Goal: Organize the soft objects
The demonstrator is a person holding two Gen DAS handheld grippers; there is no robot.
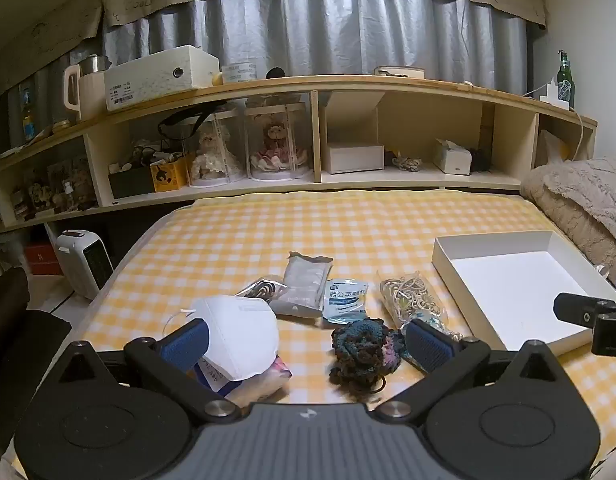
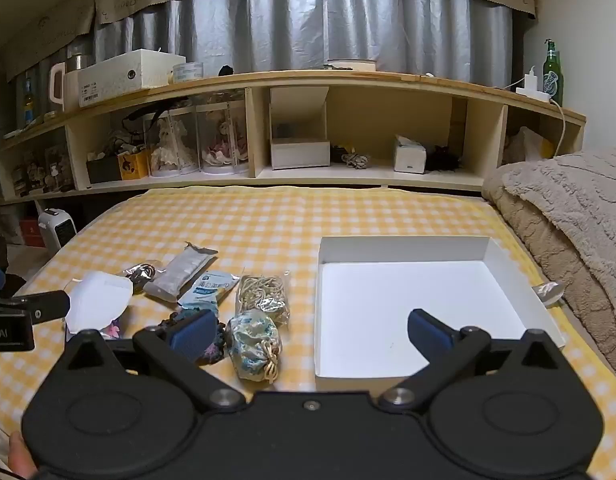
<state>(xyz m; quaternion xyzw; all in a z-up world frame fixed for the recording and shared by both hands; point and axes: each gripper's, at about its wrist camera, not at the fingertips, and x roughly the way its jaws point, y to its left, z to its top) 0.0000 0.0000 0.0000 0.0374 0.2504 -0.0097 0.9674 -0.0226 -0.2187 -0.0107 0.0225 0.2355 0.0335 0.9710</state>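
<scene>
Soft items lie on the yellow checked sheet: a white face mask [image 1: 238,336] [image 2: 98,298], a dark crocheted scrunchie [image 1: 364,354] [image 2: 212,342], a grey packet [image 1: 304,286] [image 2: 180,272], a blue sachet [image 1: 344,300] [image 2: 206,290], a bag of cream cord [image 1: 412,296] [image 2: 264,294] and a floral drawstring pouch [image 2: 254,346]. A white open box [image 1: 512,280] [image 2: 388,304] stands to the right. My left gripper [image 1: 306,344] is open above the mask and scrunchie. My right gripper [image 2: 310,332] is open, between the pouch and the box.
A wooden shelf [image 1: 316,184] with dolls in clear cases, boxes and clutter runs along the back. A beige fleece blanket [image 2: 568,216] is heaped at the right. A small white heater [image 1: 84,260] stands on the floor at the left.
</scene>
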